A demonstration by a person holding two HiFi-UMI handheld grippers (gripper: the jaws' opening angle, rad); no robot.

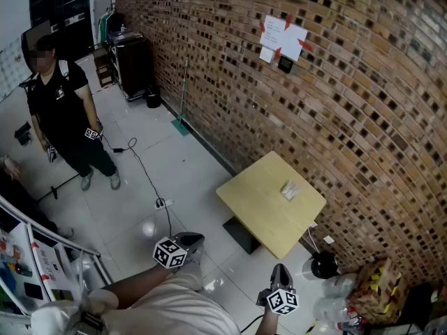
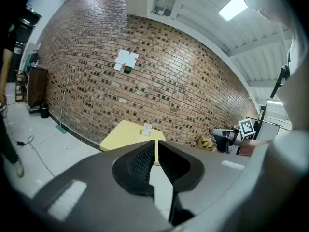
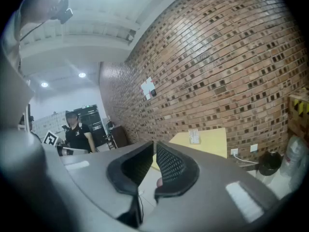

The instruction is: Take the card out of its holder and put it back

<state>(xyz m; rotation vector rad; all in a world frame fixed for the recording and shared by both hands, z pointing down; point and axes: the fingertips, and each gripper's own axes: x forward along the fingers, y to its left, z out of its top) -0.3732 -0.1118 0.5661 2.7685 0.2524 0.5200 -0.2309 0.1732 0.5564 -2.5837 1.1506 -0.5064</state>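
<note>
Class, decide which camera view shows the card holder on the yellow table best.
Head view: the card holder sits unobstructed, with the whole tabletop visible. Both gripper views show it only small and far, side-on.

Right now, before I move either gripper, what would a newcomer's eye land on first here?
The yellow table against the brick wall, with the small pale card holder standing on it near the wall side. Next, a person in black on the floor at the far left of the head view. The left gripper and right gripper are both shut and empty, well short of the table.
</note>
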